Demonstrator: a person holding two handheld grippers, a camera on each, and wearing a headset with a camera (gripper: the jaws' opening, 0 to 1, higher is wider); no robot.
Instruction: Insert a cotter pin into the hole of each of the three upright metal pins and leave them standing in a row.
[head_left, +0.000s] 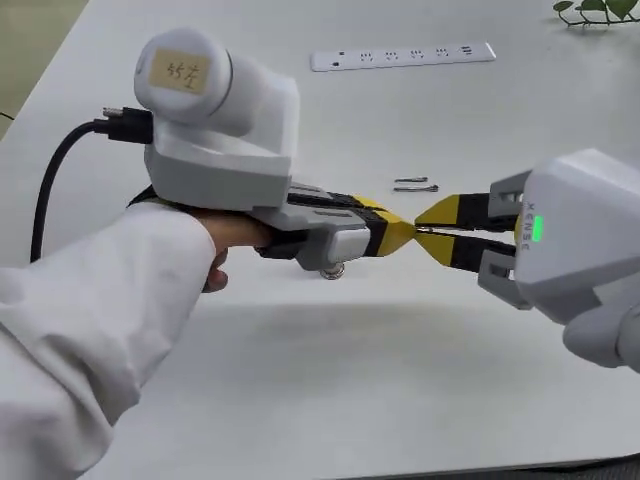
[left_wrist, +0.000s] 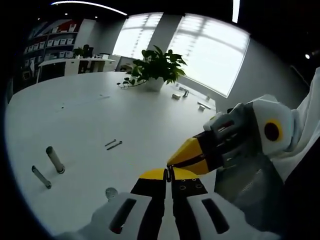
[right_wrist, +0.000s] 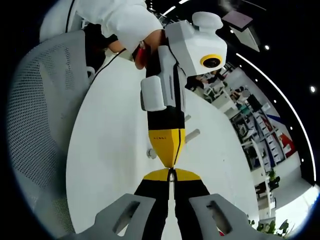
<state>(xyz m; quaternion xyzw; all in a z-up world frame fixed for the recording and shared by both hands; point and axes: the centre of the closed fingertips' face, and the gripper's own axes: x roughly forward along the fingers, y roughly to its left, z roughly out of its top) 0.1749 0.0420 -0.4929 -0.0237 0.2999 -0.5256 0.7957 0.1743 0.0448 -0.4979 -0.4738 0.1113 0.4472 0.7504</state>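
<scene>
Cotter pin (head_left: 445, 231): lay level, lengthwise between your tips.
Right gripper (head_left: 425, 230): clamped shut on it.
Left gripper (head_left: 405, 231): closed at its end; hold unclear.
Metal pin (head_left: 332, 268): sat under left gripper.

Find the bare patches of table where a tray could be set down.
Bare: the wide stretch of table from the left gripper and right gripper to the near edge; also the band between power strip and cotter pins. Crowded: around the meeting jaws and the metal pin.
</scene>
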